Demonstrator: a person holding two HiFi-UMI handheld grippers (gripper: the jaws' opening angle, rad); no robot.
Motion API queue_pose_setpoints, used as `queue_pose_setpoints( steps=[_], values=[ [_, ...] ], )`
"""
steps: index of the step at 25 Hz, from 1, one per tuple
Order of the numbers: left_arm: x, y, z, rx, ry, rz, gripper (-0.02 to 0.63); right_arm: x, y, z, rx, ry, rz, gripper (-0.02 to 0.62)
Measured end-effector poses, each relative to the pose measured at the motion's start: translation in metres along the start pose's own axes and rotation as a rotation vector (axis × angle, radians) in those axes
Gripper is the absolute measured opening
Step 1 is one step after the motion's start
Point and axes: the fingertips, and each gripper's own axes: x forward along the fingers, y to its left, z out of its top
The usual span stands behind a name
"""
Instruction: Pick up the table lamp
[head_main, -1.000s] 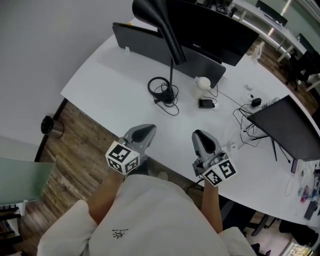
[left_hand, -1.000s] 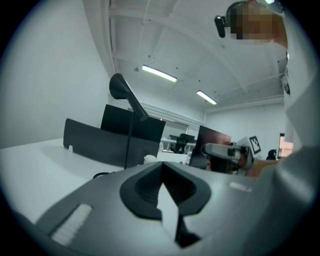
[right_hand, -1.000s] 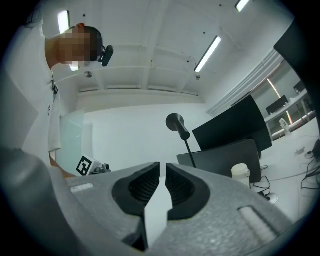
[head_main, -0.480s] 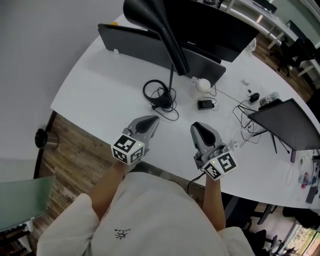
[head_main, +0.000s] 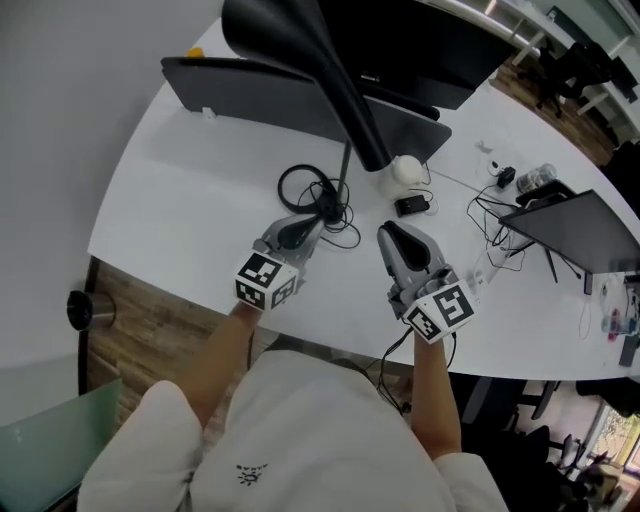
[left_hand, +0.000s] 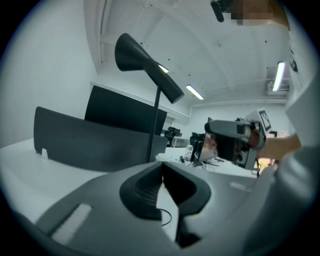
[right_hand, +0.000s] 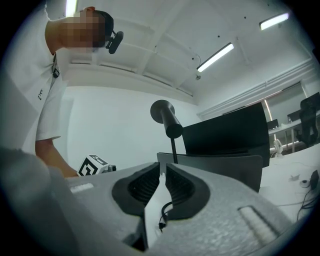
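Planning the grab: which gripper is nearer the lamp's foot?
The left gripper: its tip nearly reaches the cable coil at the foot of the lamp, while the right gripper sits farther off to the side.

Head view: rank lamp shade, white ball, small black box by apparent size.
1. lamp shade, largest, though nearest the camera.
2. white ball.
3. small black box, only slightly smaller.

Table lamp (head_main: 320, 60) looks matt black, table (head_main: 180, 220) smooth white, floor (head_main: 150, 325) wood planks, left gripper (head_main: 312, 218) and right gripper (head_main: 384, 232) matt grey plastic.
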Motion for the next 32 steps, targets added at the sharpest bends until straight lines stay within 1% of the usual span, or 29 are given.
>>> queue_pose_setpoints(
  steps=[5, 9, 12, 19, 24, 32],
  values=[
    [0.019, 0.011, -0.007, -0.006, 0.030, -0.059, 0.000, 0.025, -0.003, -0.003, -0.009, 0.011, -0.018, 0.038],
    [0.033, 0.018, -0.018, 0.009, 0.052, -0.085, 0.012, 0.042, -0.006, -0.009, -0.017, 0.023, -0.023, 0.038],
    [0.046, 0.025, -0.028, 0.019, 0.069, -0.085, 0.018, 0.048, -0.014, -0.015, -0.008, 0.026, -0.035, 0.038],
    [0.065, 0.033, -0.039, 0.031, 0.090, -0.085, 0.086, 0.063, -0.022, -0.024, -0.004, 0.030, -0.053, 0.041],
    [0.075, 0.034, -0.044, 0.036, 0.093, -0.090, 0.107, 0.071, -0.024, -0.030, -0.002, 0.022, -0.060, 0.043],
    [0.086, 0.040, -0.053, 0.054, 0.091, -0.078, 0.121, 0.073, -0.034, -0.042, 0.013, 0.024, -0.078, 0.046]
  ],
)
